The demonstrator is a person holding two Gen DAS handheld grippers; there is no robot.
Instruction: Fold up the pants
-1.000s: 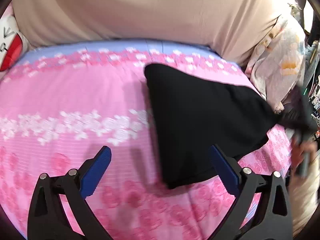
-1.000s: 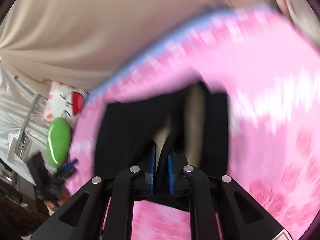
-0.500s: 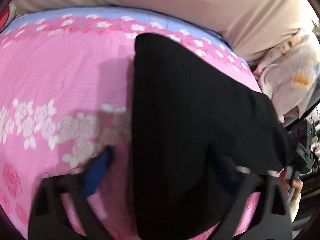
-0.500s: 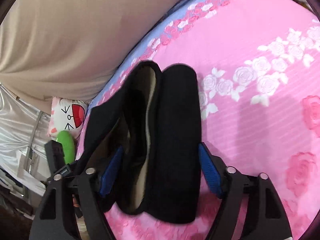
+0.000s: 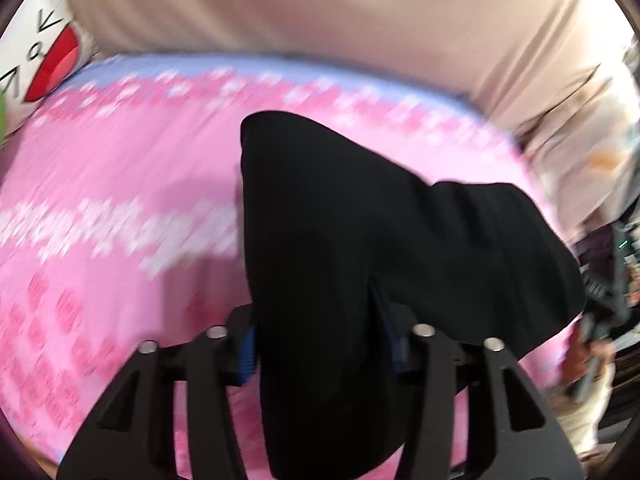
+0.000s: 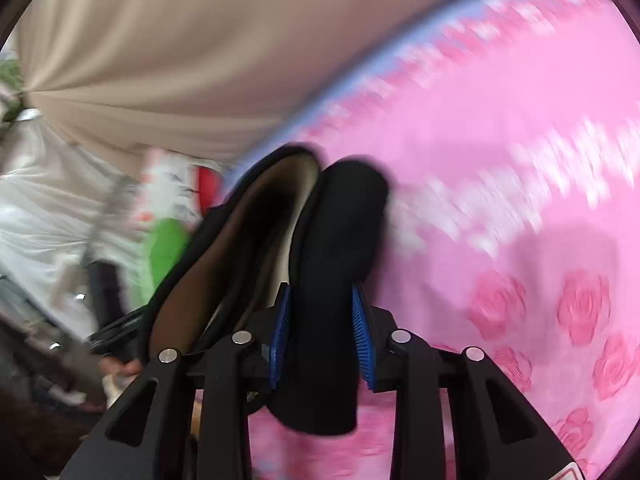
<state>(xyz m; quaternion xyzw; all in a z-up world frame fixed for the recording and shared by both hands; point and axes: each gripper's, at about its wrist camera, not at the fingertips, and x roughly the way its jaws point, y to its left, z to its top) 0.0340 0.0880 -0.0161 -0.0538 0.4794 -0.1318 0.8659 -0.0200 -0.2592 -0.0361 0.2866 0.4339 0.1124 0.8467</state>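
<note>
No readable text, brand or number in either view. Closest thing: drawn black face strokes and a red mouth on the white cushion (image 5: pixel 36 60), far up-left of the left gripper (image 5: pixel 320 344). That's artwork, not lettering, and probably too motion-blurred to resolve anything finer.

The pink rose-printed bedsheet (image 5: pixel 100 240) lies bare and passable beside the folded black fabric pants (image 5: pixel 360 240). A beige draped curtain (image 5: pixel 320 20) closes off the far edge. A white cartoon-face pillow (image 5: pixel 36 60) blocks one far corner; floral bedding (image 5: pixel 600 152) crowds the opposite side.
</note>
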